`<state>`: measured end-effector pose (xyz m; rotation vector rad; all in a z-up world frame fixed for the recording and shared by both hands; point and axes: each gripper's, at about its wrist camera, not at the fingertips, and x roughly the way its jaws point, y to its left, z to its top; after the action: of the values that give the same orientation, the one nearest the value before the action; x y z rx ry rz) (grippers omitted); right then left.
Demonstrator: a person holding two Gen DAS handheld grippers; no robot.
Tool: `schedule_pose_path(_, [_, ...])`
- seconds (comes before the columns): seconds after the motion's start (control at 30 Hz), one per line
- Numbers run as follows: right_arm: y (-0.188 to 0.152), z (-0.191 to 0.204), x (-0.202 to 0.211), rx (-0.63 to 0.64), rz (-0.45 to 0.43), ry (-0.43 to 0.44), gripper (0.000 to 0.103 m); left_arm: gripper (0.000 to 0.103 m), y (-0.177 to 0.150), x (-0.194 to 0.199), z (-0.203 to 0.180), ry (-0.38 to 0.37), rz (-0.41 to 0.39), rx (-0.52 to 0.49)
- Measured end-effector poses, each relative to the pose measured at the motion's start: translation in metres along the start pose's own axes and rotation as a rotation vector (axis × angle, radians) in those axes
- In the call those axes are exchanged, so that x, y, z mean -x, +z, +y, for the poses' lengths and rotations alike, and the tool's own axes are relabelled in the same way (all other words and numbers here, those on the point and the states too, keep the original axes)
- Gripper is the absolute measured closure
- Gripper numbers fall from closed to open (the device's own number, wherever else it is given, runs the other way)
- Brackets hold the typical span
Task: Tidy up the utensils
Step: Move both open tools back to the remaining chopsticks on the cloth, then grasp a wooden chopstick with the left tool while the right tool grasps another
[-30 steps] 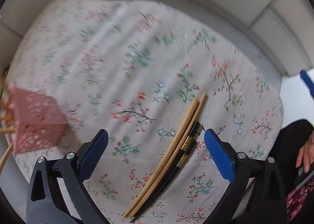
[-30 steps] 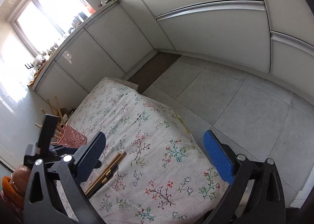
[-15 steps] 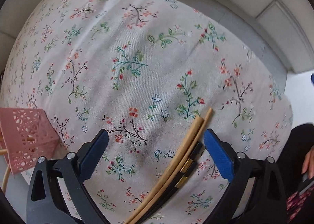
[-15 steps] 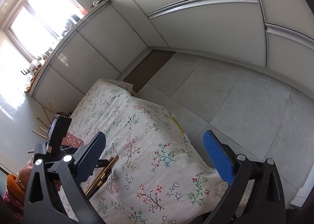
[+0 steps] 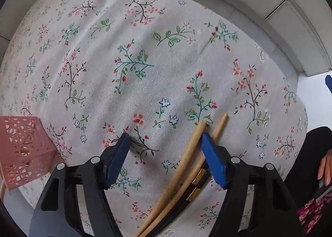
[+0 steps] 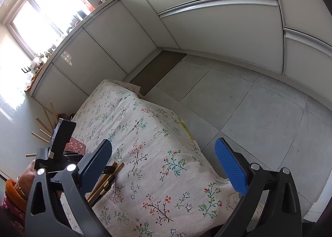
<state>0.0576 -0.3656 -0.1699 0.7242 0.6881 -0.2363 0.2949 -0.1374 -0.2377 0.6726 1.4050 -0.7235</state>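
Note:
Two light wooden chopsticks (image 5: 186, 158) and a pair of black chopsticks with gold bands (image 5: 195, 181) lie together on the floral tablecloth (image 5: 134, 67). My left gripper (image 5: 165, 143) is low over the cloth, half closed. Its right finger (image 5: 211, 160) rests over the wooden chopsticks; one stick lies between the fingers, ungripped. A pink perforated holder (image 5: 22, 150) stands at the table's left edge. My right gripper (image 6: 164, 158) is open and empty, held above the table's near side. The chopsticks (image 6: 103, 181) and the holder (image 6: 74, 145) also show in the right wrist view.
Several wooden sticks (image 6: 44, 125) poke out beyond the holder past the table's left edge. White cabinets (image 6: 207, 19) and a grey tiled floor (image 6: 238, 102) surround the table. The person's hand (image 5: 324, 166) is at the right.
My left gripper has moved down onto the chopsticks and its fingers have closed in from wide open. The right gripper has stayed open, shifting only slightly.

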Motion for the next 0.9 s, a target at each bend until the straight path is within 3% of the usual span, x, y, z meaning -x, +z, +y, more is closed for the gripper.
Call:
schedule_pose_path(0.07, [-0.001,0.003,-0.001,0.014,0.004,0.003,0.006,0.045,-0.002,0.001,-0.003,0.001,-0.009,-0.036])
schedule_pose_path(0.23, [-0.005,0.016,-0.007,0.067,0.032,-0.006,0.006,0.054,-0.011,0.005,-0.005,-0.018,-0.011,-0.036])
schedule_pose_path(0.37, [-0.007,0.030,-0.024,0.103,0.099,-0.049,0.006,0.073,-0.025,0.011,0.012,-0.013,-0.049,0.000])
schedule_pose_path(0.5, [-0.012,0.060,-0.070,0.075,0.311,-0.071,0.006,0.092,-0.058,0.016,0.034,-0.020,-0.109,0.069])
schedule_pose_path(0.6, [-0.020,0.089,-0.107,0.073,0.463,-0.105,0.010,0.093,-0.091,0.021,0.058,-0.027,-0.193,0.163])
schedule_pose_path(0.73, [-0.028,0.107,-0.135,0.026,0.571,-0.170,0.024,0.096,-0.142,0.047,0.084,-0.053,-0.343,0.272])
schedule_pose_path(0.83, [-0.032,0.119,-0.143,0.019,0.580,-0.227,0.035,0.096,-0.172,0.076,0.096,-0.019,-0.453,0.306])
schedule_pose_path(0.9, [-0.035,0.126,-0.150,0.002,0.586,-0.288,0.039,0.096,-0.185,0.091,0.082,0.007,-0.502,0.312])
